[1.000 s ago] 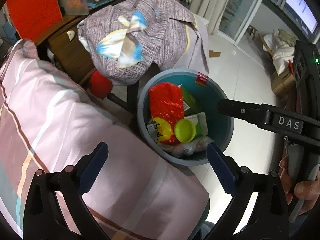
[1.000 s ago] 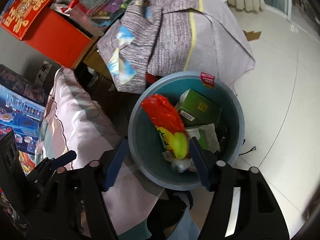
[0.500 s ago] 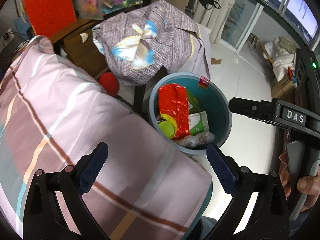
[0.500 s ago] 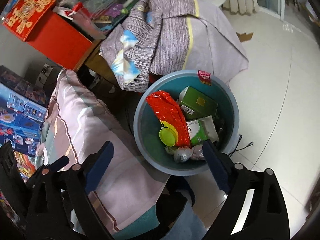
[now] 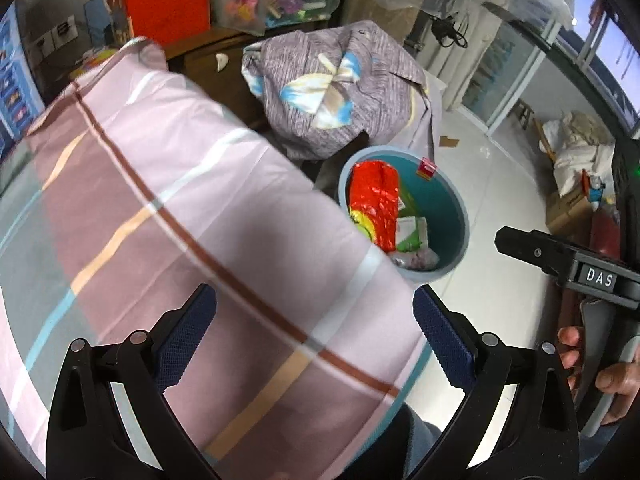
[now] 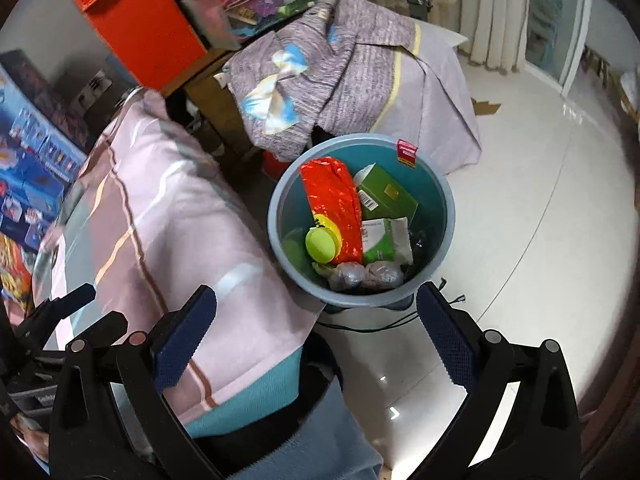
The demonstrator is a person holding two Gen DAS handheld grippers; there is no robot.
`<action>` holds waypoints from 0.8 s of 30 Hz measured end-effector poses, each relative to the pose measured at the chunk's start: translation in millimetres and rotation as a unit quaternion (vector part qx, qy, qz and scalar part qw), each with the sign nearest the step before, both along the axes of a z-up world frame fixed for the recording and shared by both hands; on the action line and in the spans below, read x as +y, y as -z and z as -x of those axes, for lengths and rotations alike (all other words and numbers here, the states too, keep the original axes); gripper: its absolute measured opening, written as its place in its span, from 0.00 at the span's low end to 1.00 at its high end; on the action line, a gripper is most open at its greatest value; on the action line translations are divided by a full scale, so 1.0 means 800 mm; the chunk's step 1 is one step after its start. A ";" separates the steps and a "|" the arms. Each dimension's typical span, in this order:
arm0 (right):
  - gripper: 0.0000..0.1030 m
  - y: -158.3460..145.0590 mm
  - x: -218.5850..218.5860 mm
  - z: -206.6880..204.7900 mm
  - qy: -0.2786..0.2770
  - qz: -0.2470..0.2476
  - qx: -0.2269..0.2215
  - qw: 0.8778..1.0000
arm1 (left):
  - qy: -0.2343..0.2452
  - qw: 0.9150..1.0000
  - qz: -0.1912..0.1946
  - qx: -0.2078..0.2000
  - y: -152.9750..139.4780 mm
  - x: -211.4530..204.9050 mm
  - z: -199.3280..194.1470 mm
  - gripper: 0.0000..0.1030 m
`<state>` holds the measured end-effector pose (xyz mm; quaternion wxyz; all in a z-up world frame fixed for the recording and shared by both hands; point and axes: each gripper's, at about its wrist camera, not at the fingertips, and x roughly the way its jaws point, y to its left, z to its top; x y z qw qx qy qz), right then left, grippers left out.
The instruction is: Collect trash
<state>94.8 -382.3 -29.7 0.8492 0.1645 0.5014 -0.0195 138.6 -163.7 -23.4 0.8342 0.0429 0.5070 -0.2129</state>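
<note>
A blue trash bin [image 6: 444,216] stands on the white floor beside the bed; it also shows in the left wrist view [image 5: 460,216]. Inside lie a red snack bag [image 6: 332,204], a green box [image 6: 386,194], a yellow-green lid [image 6: 322,244], a white-green packet [image 6: 386,240] and crumpled wrappers [image 6: 366,276]. My right gripper [image 6: 316,344] is open and empty, above and in front of the bin. My left gripper [image 5: 314,336] is open and empty over the pink striped bedding [image 5: 160,216]. The right gripper's body [image 5: 568,268] shows at the right of the left wrist view.
A chair draped with purple-grey clothing [image 6: 344,76] stands behind the bin. A red box [image 6: 140,28] and clear bags of clutter sit on a wooden desk at the back. White floor [image 6: 540,208] spreads to the right. A black cable [image 6: 400,322] lies by the bin.
Both grippers have pulled back and up from the bin. The right jaws opened wider. The bedding now fills more of the left wrist view.
</note>
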 end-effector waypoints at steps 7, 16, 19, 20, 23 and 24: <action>0.93 -0.014 0.038 0.021 -0.026 0.075 -0.008 0.997 | -0.034 0.999 0.002 -0.019 -0.007 0.035 0.026 0.96; 0.93 -0.018 0.056 0.049 -0.041 0.082 -0.021 0.996 | -0.058 0.998 -0.009 -0.033 -0.010 0.056 0.059 0.96; 0.93 -0.021 0.053 0.055 -0.039 0.079 -0.027 0.996 | -0.060 0.997 -0.010 -0.040 -0.015 0.058 0.069 0.96; 0.93 -0.021 0.052 0.057 -0.038 0.077 -0.028 0.996 | -0.061 0.997 -0.011 -0.043 -0.017 0.058 0.071 0.96; 0.93 -0.024 0.051 0.060 -0.037 0.076 -0.032 0.996 | -0.061 0.997 -0.015 -0.048 -0.020 0.058 0.074 0.96; 0.93 -0.024 0.051 0.060 -0.036 0.076 -0.032 0.996 | -0.061 0.997 -0.016 -0.049 -0.021 0.058 0.075 0.96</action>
